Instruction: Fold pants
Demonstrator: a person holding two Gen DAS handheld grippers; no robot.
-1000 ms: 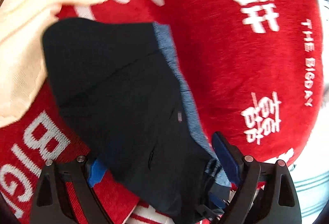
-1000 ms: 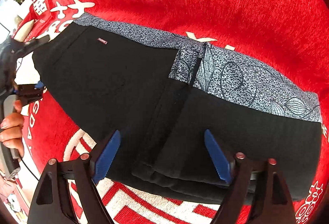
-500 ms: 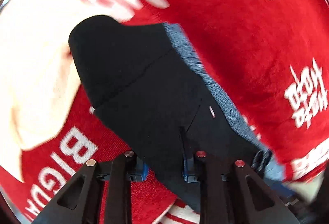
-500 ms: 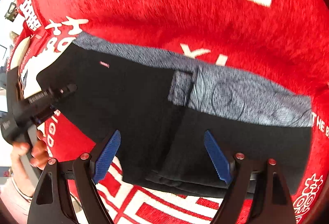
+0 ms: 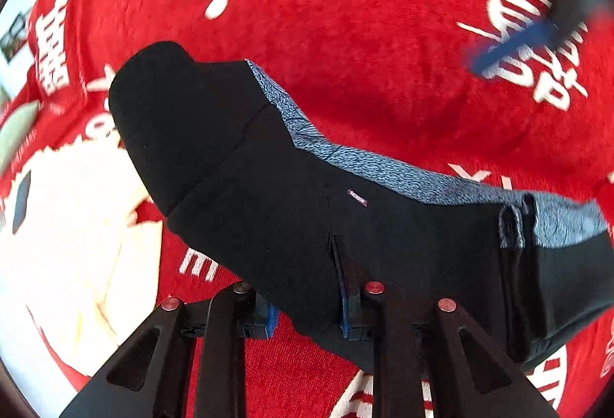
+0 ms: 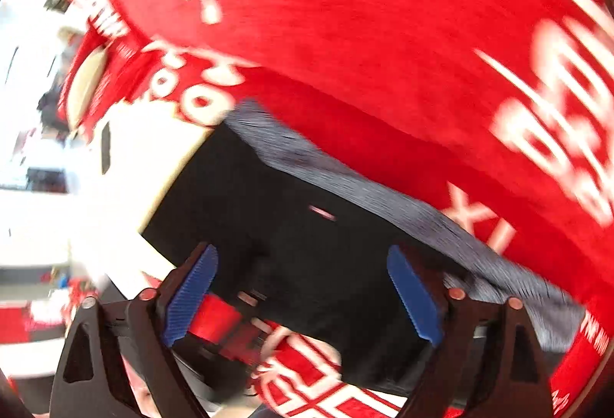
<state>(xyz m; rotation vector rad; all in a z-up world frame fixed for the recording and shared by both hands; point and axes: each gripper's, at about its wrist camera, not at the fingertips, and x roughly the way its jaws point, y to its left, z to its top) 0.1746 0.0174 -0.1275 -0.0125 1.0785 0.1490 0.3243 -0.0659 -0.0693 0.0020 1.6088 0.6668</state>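
One pair of black pants (image 5: pixel 291 211), folded, lay on a red blanket (image 5: pixel 383 46) printed with white characters, their long axis running from upper left to lower right in the left wrist view, with the grey patterned waistband (image 5: pixel 422 180) along the far edge. One cream cloth (image 5: pixel 76 226) lay just beside the pants' left end. Two tongs were at work: the left tongs (image 5: pixel 307 306) pinched the near edge of the pants between blue pads, while the right tongs (image 6: pixel 303 295) hung spread wide above the dark fabric, gripping nothing.
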